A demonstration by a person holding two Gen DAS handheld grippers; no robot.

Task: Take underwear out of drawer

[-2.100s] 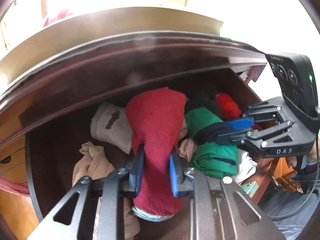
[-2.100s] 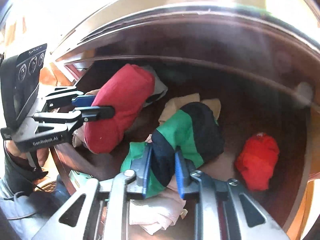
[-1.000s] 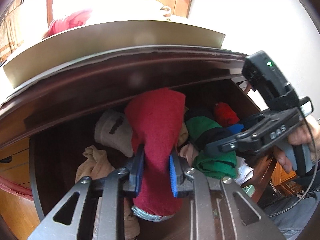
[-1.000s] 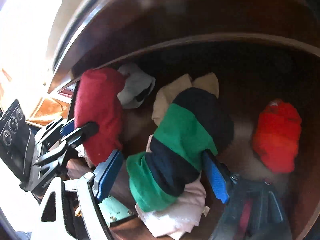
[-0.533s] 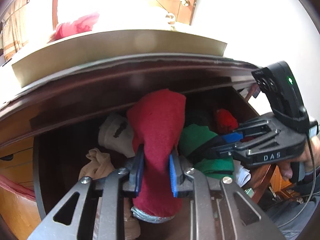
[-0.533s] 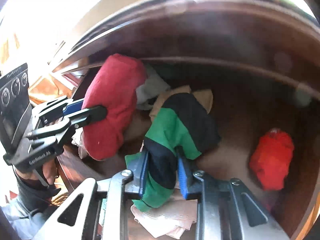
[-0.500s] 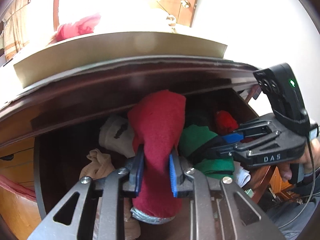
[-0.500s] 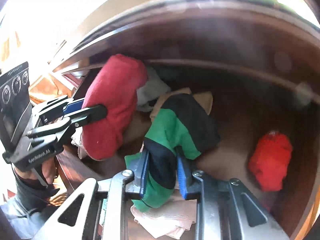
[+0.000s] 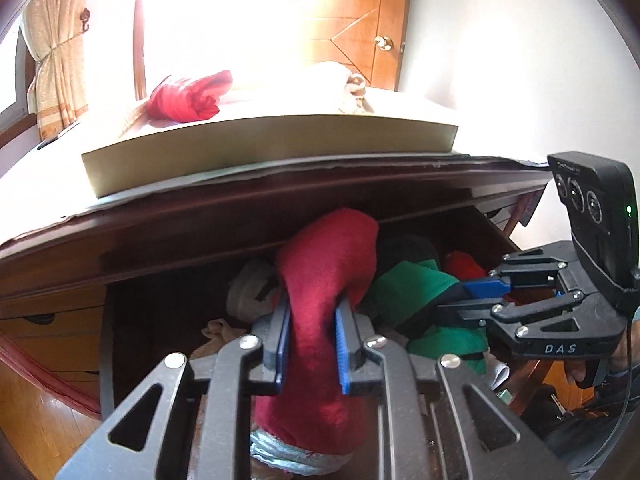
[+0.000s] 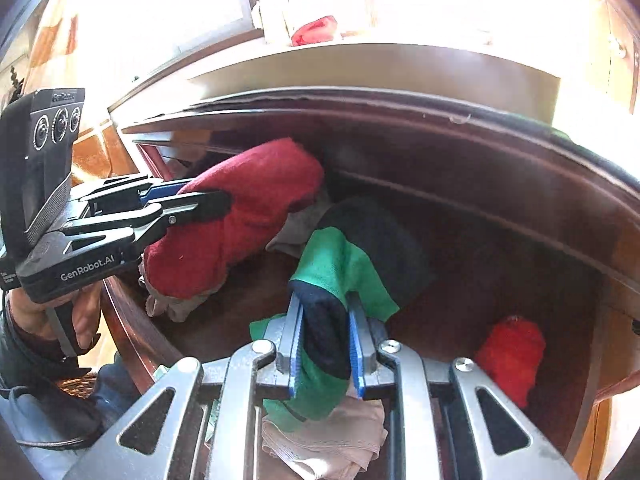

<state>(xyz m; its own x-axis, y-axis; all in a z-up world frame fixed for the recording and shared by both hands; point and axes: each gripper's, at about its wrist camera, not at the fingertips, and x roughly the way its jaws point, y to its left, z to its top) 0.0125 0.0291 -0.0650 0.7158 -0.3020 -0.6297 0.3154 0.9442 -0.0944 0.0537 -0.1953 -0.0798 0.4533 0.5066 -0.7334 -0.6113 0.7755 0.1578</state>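
Note:
A dark wooden drawer (image 10: 520,200) stands pulled out with rolled garments in it. My left gripper (image 9: 312,308) is shut on a dark red rolled underwear (image 9: 328,256), lifted above the drawer floor, and its jaws are still closing on it. My right gripper (image 10: 324,308) is shut on a green and navy striped underwear (image 10: 340,256), raised as well. From the right wrist, the left gripper (image 10: 200,198) holds the red roll (image 10: 248,208) at the drawer's left side. From the left wrist, the right gripper (image 9: 468,298) pinches the green piece (image 9: 412,284).
A bright red roll (image 10: 508,356) lies at the drawer's right end. Beige cloth (image 10: 328,444) hangs under the green piece. A pale garment (image 9: 248,292) and a beige one (image 9: 220,332) lie behind the red roll. On the dresser top sit a flat cream box (image 9: 280,144) and a red cloth (image 9: 188,98).
The right gripper's jaws went from wide around the green piece to shut on it, and the wrist rolled upright. Both grippers rose with their garments; the dresser top came into view.

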